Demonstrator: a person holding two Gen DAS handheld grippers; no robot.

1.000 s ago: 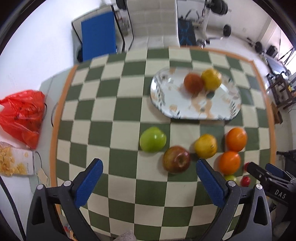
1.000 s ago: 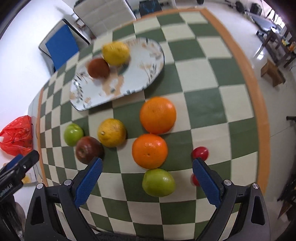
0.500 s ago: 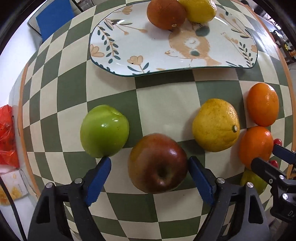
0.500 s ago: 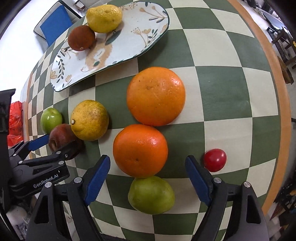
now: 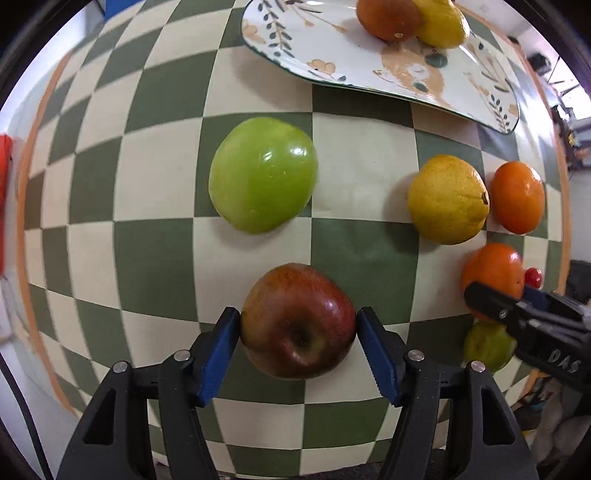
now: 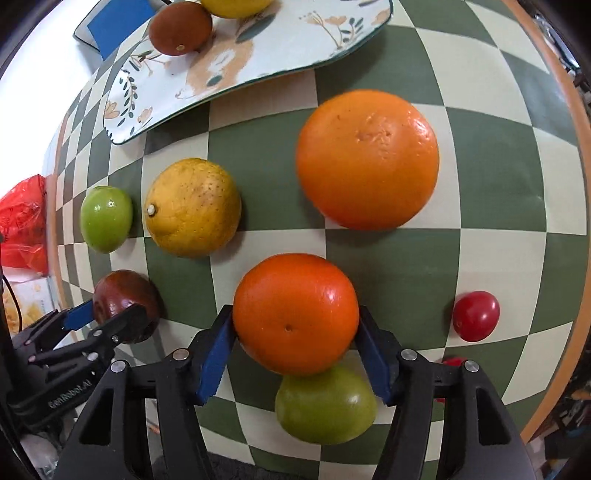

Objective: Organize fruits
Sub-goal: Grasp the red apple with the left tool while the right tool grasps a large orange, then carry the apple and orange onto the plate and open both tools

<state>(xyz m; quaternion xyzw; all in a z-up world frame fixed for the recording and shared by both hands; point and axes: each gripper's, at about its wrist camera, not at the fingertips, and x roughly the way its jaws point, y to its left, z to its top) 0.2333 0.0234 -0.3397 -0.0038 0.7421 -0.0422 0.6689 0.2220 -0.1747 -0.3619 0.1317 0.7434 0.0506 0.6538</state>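
My left gripper (image 5: 298, 343) is shut on a dark red apple (image 5: 297, 321), its blue pads pressed against both sides, low over the checkered table. My right gripper (image 6: 295, 347) grips a small orange (image 6: 295, 314) the same way. Behind the red apple lie a green apple (image 5: 262, 173) and a yellow citrus (image 5: 447, 199). A larger orange (image 6: 367, 158) rests beyond the gripped one, and a green fruit (image 6: 325, 402) sits under the right gripper. The patterned plate (image 5: 424, 70) at the back holds a brown-orange fruit (image 5: 388, 18) and a yellow fruit (image 5: 439, 26).
A cherry tomato (image 6: 475, 315) lies right of the right gripper, with a second red one (image 6: 452, 362) partly hidden behind its finger. The table's orange rim (image 6: 580, 155) curves along the right. A red plastic bag (image 6: 22, 221) lies beyond the left edge.
Both grippers moved forward and down. The left one went from open to shut on the red apple, and the right one shut on the small orange.
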